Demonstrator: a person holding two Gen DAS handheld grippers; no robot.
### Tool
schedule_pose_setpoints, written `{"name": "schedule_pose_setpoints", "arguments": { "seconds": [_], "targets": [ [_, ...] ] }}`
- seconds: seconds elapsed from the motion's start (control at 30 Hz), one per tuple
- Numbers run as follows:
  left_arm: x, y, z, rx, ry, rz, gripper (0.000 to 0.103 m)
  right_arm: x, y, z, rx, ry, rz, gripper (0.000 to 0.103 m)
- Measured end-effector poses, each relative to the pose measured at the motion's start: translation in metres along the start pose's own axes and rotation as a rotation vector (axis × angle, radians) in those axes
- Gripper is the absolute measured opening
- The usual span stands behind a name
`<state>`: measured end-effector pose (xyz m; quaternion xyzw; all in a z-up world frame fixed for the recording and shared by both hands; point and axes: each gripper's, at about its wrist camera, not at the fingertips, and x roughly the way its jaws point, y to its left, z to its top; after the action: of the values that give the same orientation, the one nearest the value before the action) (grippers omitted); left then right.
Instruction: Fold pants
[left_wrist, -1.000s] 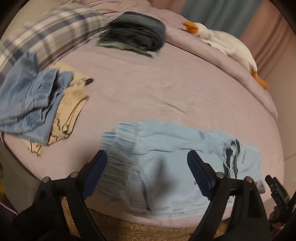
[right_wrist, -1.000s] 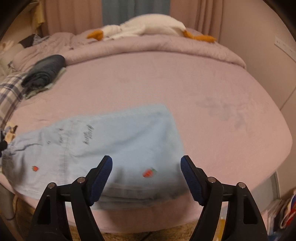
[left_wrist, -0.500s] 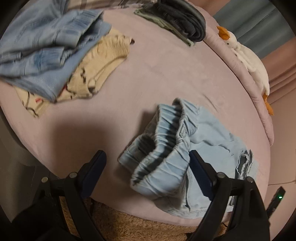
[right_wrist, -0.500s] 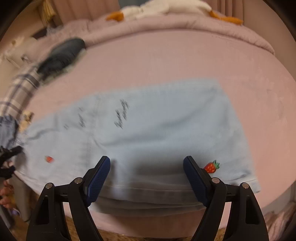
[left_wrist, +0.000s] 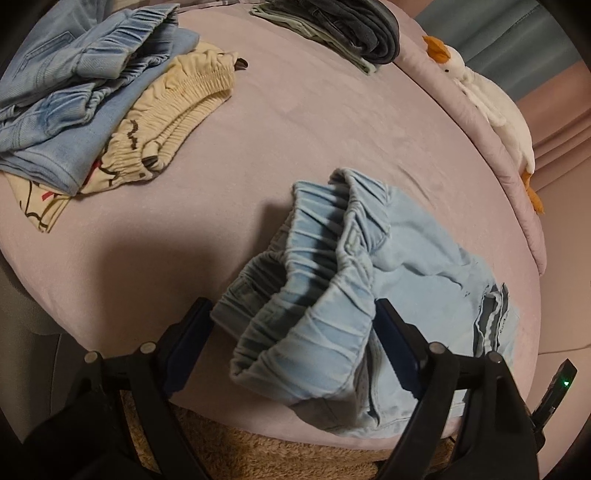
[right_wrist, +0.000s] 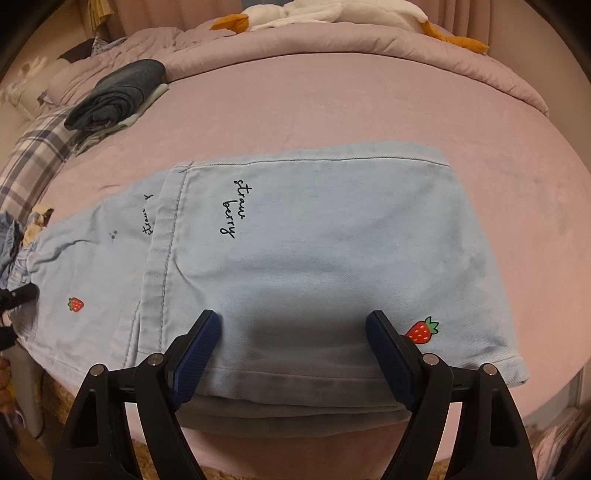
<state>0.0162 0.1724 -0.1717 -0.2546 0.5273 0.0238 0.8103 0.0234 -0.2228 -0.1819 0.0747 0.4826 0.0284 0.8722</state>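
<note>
Surface: a bed (right_wrist: 369, 110) under a smooth pink-mauve sheet, rounded by the lens, with a bunched quilt (right_wrist: 332, 40) of the same colour along its far edge.
Room: pink curtains (left_wrist: 554, 122) and a strip of blue-grey curtain (left_wrist: 517, 55) behind the bed; tan shaggy carpet (left_wrist: 258, 454) below its near edge.
Pants being folded: one pair, light blue denim (right_wrist: 314, 251), lying near the front edge of the bed with the legs doubled over; "strawberry" lettering in black.
Waistband: elastic, gathered and rumpled (left_wrist: 317, 280), raised in a loose heap at the left end of the pair.
Strawberry prints: two visible in the right wrist view, one (right_wrist: 421, 330) just beside the right-hand pad, one (right_wrist: 75, 304) toward the waist end.
Left gripper (left_wrist: 291, 332): jaws wide, the rumpled waistband between the blue pads; the cloth reaches both pads, but no squeeze shows.
Right gripper (right_wrist: 295, 339): jaws spread wide over the folded leg end; they have just been opening, pads resting at the cloth without pinching it.
Other clothes: three lots, well apart from the pair.
Lot one: blue denim garments (left_wrist: 74, 92) heaped on cream printed ones (left_wrist: 166, 122), far left.
Lot two: a dark folded bundle (left_wrist: 354, 26) on a pale green piece, far side.
Lot three: checked fabric (right_wrist: 33, 155) at the left edge.
Plush toy: one white goose (left_wrist: 491, 107) with orange bill and feet, lying on the quilt.
</note>
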Motion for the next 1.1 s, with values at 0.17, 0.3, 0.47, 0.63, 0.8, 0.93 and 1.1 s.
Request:
{"name": "schedule_pose_setpoints", "arguments": {
  "seconds": [0.17,0.3,0.47,0.63,0.8,0.93,1.1],
  "targets": [
    [0.002,-0.003,-0.001,-0.009,-0.021,0.03,0.086,0.0,-0.001,-0.001,-0.003,-0.006,0.0,0.082],
    [0.002,-0.007,-0.002,0.001,-0.029,0.056,0.073,0.0,-0.001,-0.001,0.006,-0.01,0.006,0.082],
    [0.0,-0.016,-0.007,0.037,-0.032,0.07,0.056,-0.001,-0.003,-0.001,0.008,-0.011,0.009,0.082],
    [-0.011,-0.022,-0.008,0.025,-0.015,0.034,0.038,-0.003,-0.005,-0.001,0.016,-0.014,0.02,0.082],
    [-0.046,-0.051,-0.008,0.1,-0.078,-0.017,0.036,-0.009,-0.015,0.001,0.059,-0.008,0.066,0.082],
    [-0.074,-0.088,-0.007,0.178,-0.095,-0.154,0.035,-0.022,-0.03,0.003,0.117,-0.029,0.08,0.082],
    [-0.079,-0.153,-0.018,0.328,-0.08,-0.247,0.034,-0.049,-0.059,0.0,0.174,-0.108,0.042,0.082]
  ]
}}
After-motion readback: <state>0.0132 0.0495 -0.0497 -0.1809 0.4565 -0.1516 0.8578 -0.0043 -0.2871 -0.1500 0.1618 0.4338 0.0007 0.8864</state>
